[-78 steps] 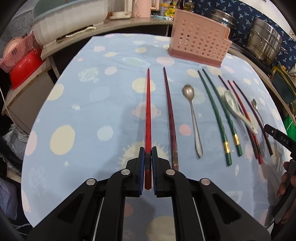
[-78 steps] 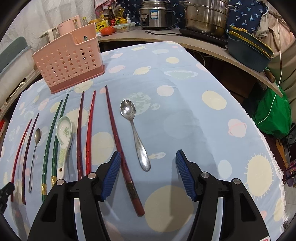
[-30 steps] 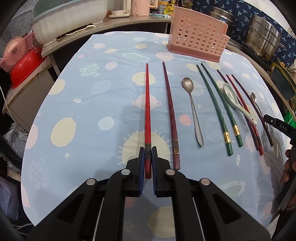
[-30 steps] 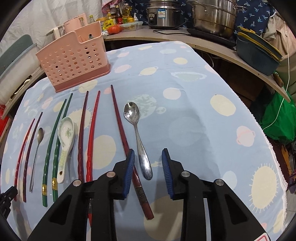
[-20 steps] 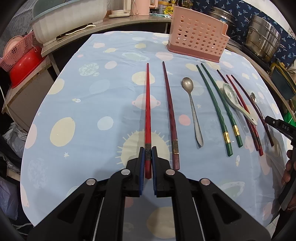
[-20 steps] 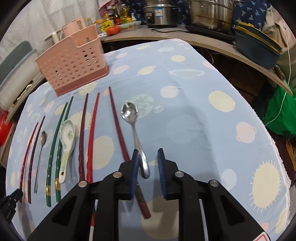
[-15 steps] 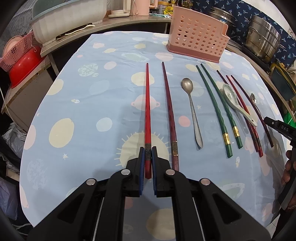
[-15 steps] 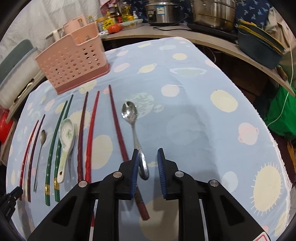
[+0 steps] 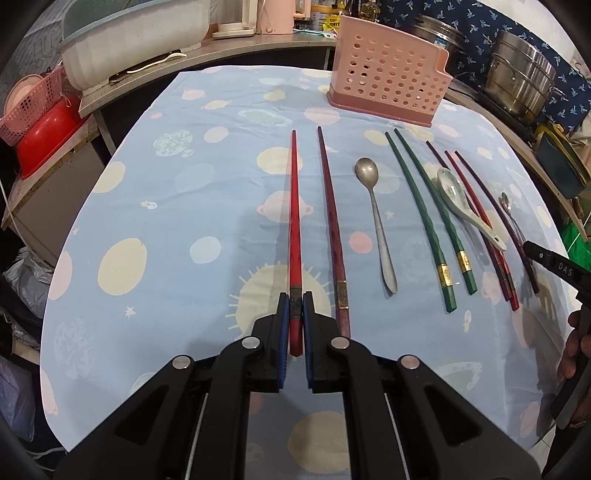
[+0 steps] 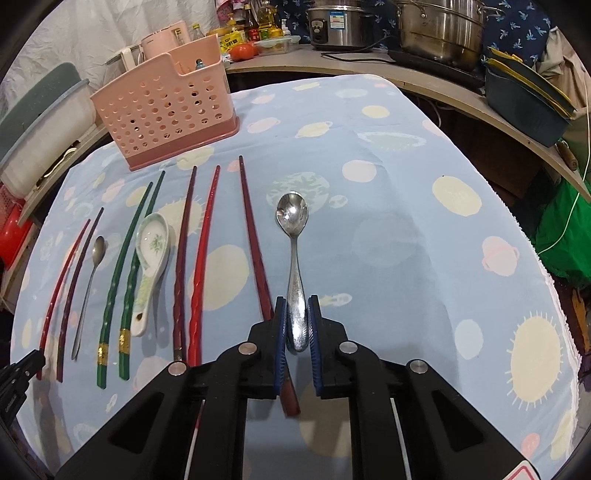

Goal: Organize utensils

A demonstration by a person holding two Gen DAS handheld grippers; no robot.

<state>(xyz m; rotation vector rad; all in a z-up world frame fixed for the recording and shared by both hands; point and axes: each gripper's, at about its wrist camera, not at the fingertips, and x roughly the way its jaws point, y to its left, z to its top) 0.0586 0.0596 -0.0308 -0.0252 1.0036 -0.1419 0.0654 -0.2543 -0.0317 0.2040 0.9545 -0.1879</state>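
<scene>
Utensils lie in a neat row on the spotted blue tablecloth (image 9: pixel 155 206), every long axis running from the near edge toward the pink perforated holder (image 9: pixel 388 85) that stands upright at the far end. In the left wrist view the left gripper (image 9: pixel 295 306) is clamped narrow on the thick end of the bright red chopstick (image 9: pixel 294 221), whose thin tip points straight away toward the far edge. Just beside it, apart, lies a dark red chopstick (image 9: pixel 330 221) with the same heading. Next comes a dull metal spoon (image 9: pixel 375 218), bowl far, handle near. Then a pair of green chopsticks (image 9: pixel 424 218) with gold bands, close together, and a white ceramic spoon (image 9: pixel 461 206) resting across more red and maroon sticks. At the right edge a person's hand (image 9: pixel 576 350) shows.

Over to the right wrist view: the right gripper (image 10: pixel 296 310) has its jaws closing, and the handle of the shiny metal spoon (image 10: pixel 293 258) sits between the blue pads, bowl pointing away. A maroon chopstick (image 10: pixel 255 254) crowds in on its left, its thick end passing under the left finger. Open cloth lies to the spoon's right. Steel pots (image 10: pixel 439 26) and bottles line the counter behind.
</scene>
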